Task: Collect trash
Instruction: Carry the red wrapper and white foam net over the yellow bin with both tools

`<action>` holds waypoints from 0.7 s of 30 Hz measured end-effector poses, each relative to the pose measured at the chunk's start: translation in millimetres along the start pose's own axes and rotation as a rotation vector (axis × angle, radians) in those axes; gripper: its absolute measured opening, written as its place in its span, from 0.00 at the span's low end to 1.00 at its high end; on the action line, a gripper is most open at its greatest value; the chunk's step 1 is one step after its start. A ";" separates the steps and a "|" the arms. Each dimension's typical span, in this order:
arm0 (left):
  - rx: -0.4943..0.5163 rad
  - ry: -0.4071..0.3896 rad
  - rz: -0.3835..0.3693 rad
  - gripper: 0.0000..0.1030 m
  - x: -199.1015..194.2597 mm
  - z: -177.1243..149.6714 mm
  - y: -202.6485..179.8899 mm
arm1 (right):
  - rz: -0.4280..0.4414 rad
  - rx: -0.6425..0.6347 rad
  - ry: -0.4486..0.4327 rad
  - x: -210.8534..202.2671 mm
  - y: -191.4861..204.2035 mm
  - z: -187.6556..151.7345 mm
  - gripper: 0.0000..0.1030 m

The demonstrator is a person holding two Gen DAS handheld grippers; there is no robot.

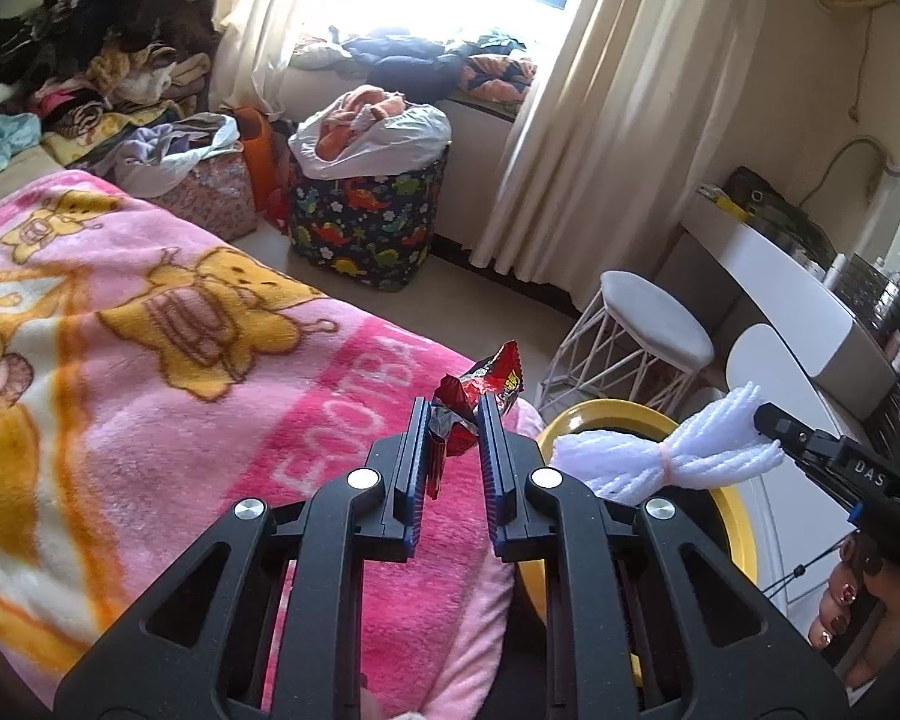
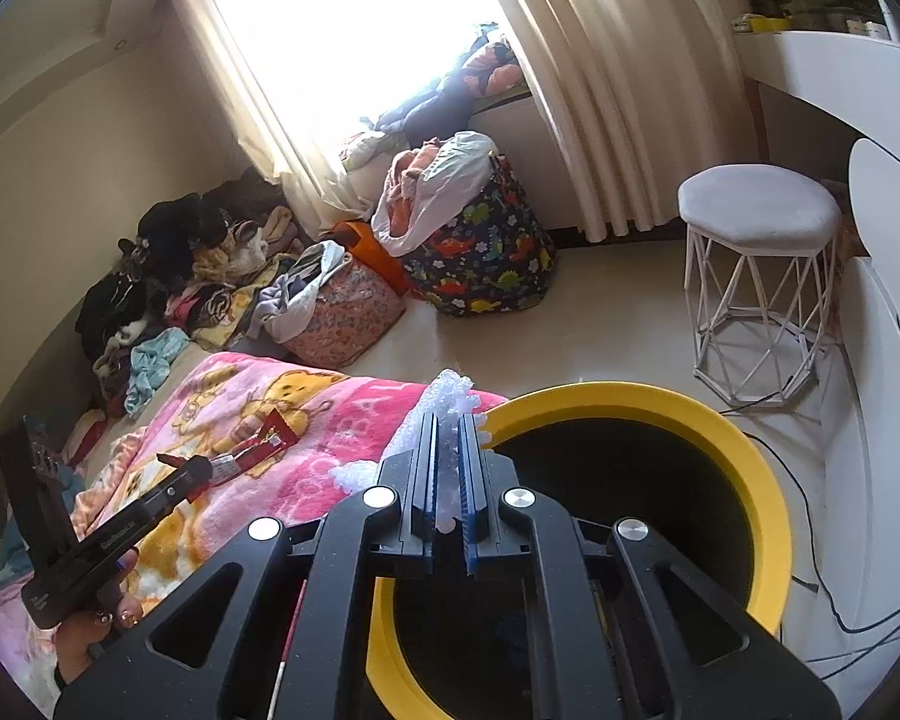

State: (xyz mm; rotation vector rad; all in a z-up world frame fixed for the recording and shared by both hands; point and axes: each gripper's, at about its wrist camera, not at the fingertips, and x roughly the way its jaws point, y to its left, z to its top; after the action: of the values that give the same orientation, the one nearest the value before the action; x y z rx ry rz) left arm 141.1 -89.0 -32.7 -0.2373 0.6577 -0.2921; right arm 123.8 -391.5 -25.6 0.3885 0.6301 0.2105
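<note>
Left tool (image 1: 456, 414) is clenched on one red snack wrapper (image 1: 480, 387) above the pink blanket's (image 1: 150, 324) edge. Right tool (image 2: 448, 426) is clenched on one white foam net (image 2: 450, 390) at the rim of one yellow bin (image 2: 720, 420). Open floor (image 2: 618, 324) separates the bin from one stool (image 2: 759, 204) and two baskets.
</note>
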 end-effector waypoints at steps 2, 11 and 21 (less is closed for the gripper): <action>0.008 0.000 -0.005 0.11 -0.6 -0.3 -3.9 | -0.009 0.002 -0.003 -2.8 -3.3 -1.1 0.07; 0.041 0.003 -0.030 0.11 -1.7 -2.3 -20.4 | -0.040 0.007 -0.019 -12.0 -12.5 -1.9 0.07; 0.073 0.021 -0.055 0.11 3.5 -6.8 -37.1 | -0.076 0.024 -0.033 -20.6 -25.1 -2.6 0.07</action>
State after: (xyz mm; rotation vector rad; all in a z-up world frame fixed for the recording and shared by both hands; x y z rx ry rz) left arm 132.4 -125.6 -28.4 -0.1827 0.6604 -0.3716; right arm 107.8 -419.9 -26.9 0.3897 0.6137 0.1241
